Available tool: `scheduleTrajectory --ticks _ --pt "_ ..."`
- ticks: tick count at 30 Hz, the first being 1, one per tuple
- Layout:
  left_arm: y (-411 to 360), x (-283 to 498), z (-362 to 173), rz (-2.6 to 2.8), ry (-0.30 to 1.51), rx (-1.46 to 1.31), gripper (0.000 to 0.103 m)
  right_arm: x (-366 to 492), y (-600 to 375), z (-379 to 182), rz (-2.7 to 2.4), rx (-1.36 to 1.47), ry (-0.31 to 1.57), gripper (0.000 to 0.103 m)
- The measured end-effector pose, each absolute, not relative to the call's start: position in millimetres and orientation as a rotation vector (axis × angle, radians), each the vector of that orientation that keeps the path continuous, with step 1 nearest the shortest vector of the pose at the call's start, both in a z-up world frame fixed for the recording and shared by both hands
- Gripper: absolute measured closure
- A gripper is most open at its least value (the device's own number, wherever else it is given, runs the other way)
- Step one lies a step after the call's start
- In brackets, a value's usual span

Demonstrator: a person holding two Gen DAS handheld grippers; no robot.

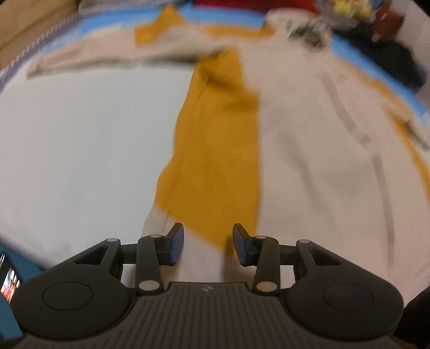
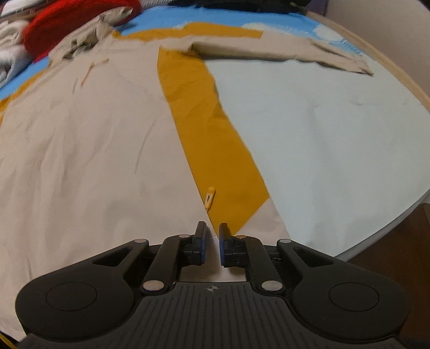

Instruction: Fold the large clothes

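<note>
A large beige coat (image 1: 317, 150) with mustard-yellow lining (image 1: 215, 150) lies spread flat on a pale table. One sleeve (image 1: 113, 57) stretches out to the left at the far side. My left gripper (image 1: 208, 244) is open and empty, just above the coat's near hem where the lining shows. In the right wrist view the coat (image 2: 88, 150) fills the left half, its lining (image 2: 215, 134) runs up the middle and the sleeve (image 2: 282, 52) lies across the far side. My right gripper (image 2: 212, 243) is nearly closed, its jaws straddling the front edge of the hem; whether it pinches the cloth is unclear.
The pale table (image 2: 336, 139) has a blue mat (image 2: 166, 18) at its far side. A red garment (image 2: 67, 24) and white cloth (image 2: 10, 48) lie at the far left. Dark items (image 1: 389, 53) sit beyond the coat. The table's rounded edge (image 2: 389, 222) drops off at right.
</note>
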State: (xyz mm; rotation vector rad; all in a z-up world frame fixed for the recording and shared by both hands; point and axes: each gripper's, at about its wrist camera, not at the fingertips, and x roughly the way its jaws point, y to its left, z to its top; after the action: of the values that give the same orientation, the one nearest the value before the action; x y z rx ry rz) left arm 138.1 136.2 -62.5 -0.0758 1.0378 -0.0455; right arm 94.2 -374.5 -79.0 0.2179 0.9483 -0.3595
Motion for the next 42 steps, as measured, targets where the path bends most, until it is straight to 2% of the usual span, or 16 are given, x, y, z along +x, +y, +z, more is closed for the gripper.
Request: scheduleTrajectory --ticks 2,4,6,7,8,11,19,23,28,31,33,35,42 --pt "132 135 -47 -0.061 0.964 -0.087 0.053 82 -367 -64 -0.344 0.205 0.836 0.094" --pt "123 140 -36 -0.056 0.877 -0.085 0.052 76 -358 -42 -0.315 0.177 0.708 0.093" --pt "115 136 -23 -0.043 0.79 -0.08 0.046 69 -350 -21 -0.297 0.146 0.582 0.088" --pt "112 134 -15 -0.034 0.739 -0.08 0.039 65 -348 -13 -0.294 0.134 0.53 0.086" --pt "111 127 -7 -0.027 0.699 -0.083 0.036 61 -343 -4 -0.291 0.117 0.47 0.081" --pt "103 126 11 -0.008 0.59 -0.101 0.031 55 -340 15 -0.302 0.072 0.351 0.078" --pt "81 156 68 0.011 0.398 0.017 0.028 59 -335 38 -0.311 0.019 0.201 0.078" --pt "84 196 107 -0.019 0.34 0.005 0.027 59 -323 41 -0.3 -0.018 0.137 0.064" --pt "92 266 134 -0.01 0.326 -0.004 0.027 67 -315 47 -0.317 -0.091 0.144 0.063" --pt "100 289 120 -0.002 0.325 -0.006 0.029 79 -313 57 -0.307 -0.088 0.169 0.063" --pt "111 298 96 -0.003 0.367 -0.01 0.037 90 -305 68 -0.292 -0.121 0.172 0.063" --pt "118 318 72 0.017 0.516 -0.023 0.061 104 -294 79 -0.244 -0.146 0.16 0.063" --pt "154 356 52 0.03 0.557 -0.057 0.069 193 -239 114 -0.042 -0.081 0.144 0.063"
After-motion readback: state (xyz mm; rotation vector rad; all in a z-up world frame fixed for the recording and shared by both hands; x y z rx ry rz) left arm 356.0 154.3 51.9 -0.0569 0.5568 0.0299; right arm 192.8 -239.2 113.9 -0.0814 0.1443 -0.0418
